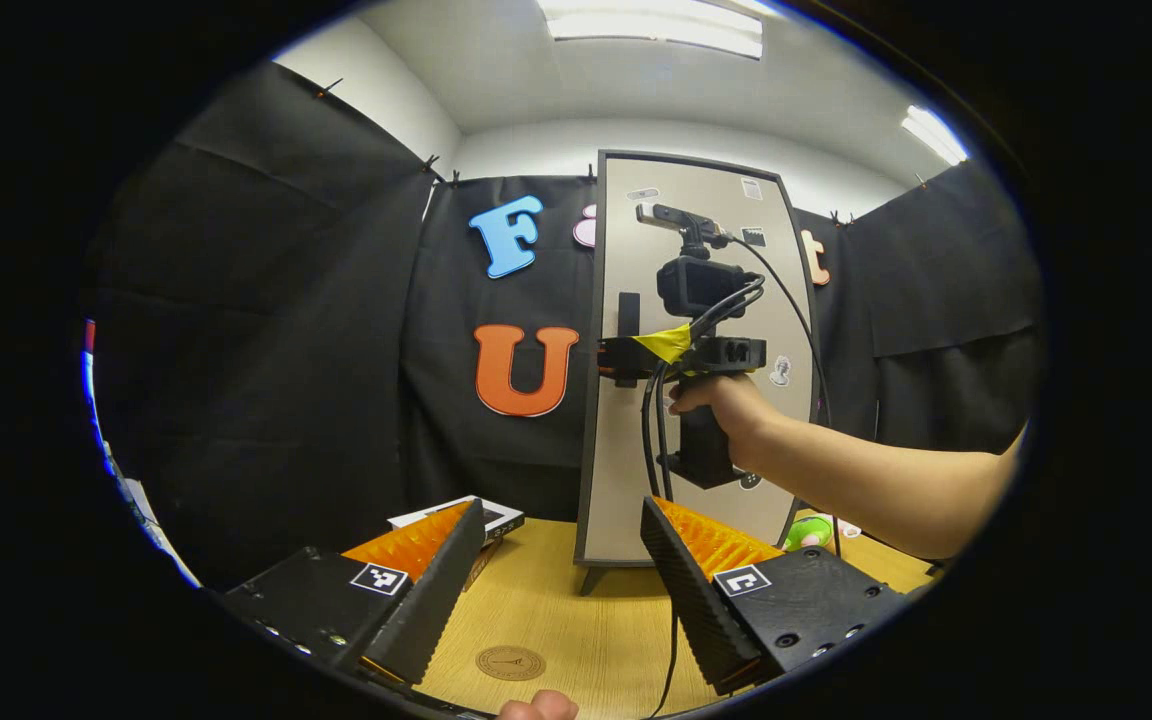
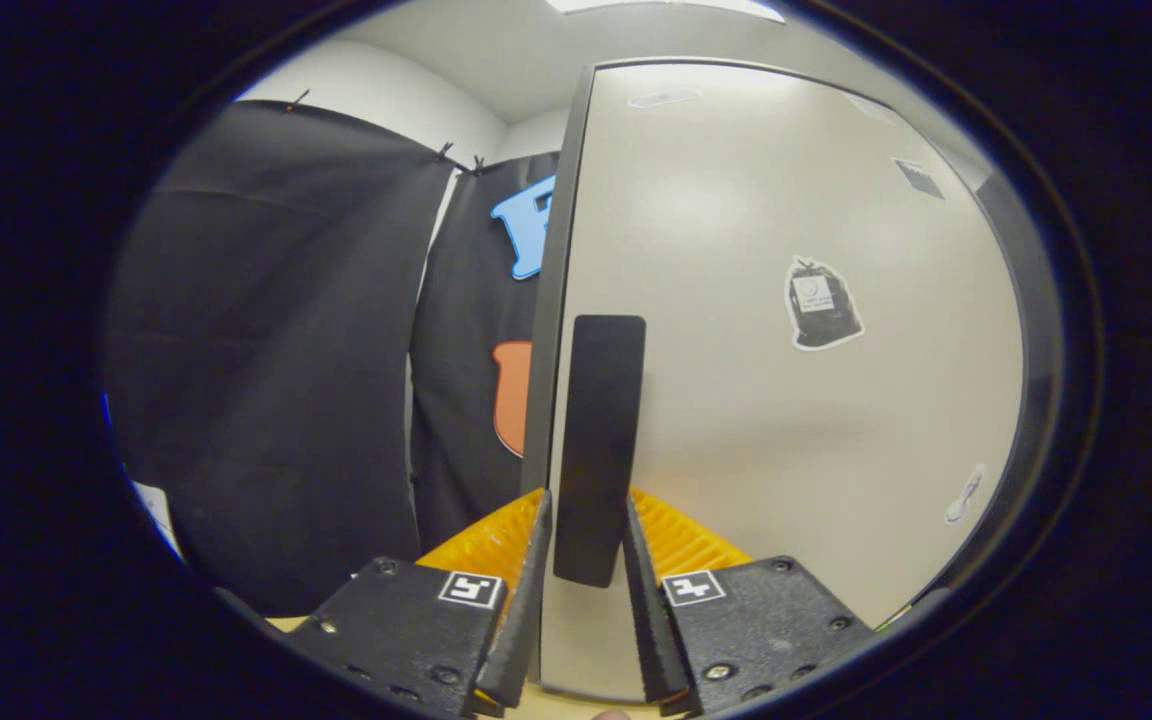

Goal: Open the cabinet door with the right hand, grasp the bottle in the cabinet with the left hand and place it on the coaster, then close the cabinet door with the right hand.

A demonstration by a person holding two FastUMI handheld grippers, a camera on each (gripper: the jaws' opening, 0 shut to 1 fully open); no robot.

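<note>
**user1:** Right claw (image 2: 584, 545) first, since it's closest: in the right gripper view its two fingers sit either side of the dark handle (image 2: 599, 440) on the cabinet door (image 2: 786, 400), pinched in tight against it. Handle's lower end dips between them.

**user2:** Can you see the bottle anywhere?

**user1:** Nope, door looks closed, so whatever's inside the cabinet is hidden. Can't tell where the bottle is. Door's bottom edge is cut off behind the fingers too.

**user2:** And the other one?

**user1:** Left claw (image 1: 561, 570) is spread wide with nothing in it, hanging over the tabletop (image 1: 576, 620). From the left gripper view you get the one cabinet standing upright, a hand (image 1: 726, 405) holding the right gripper against its handle, cables dangling down. One round coaster (image 1: 510, 662) lies on the wood between the left fingers, near the bottom edge. One flat box (image 1: 491, 520) is half hidden behind the left finger, something green (image 1: 804, 532) peeks beside the cabinet, too small to make out.

**user2:** Room?

**user1:** Light wooden tabletop, black cloth walls, white ceiling, two light strips.
</note>
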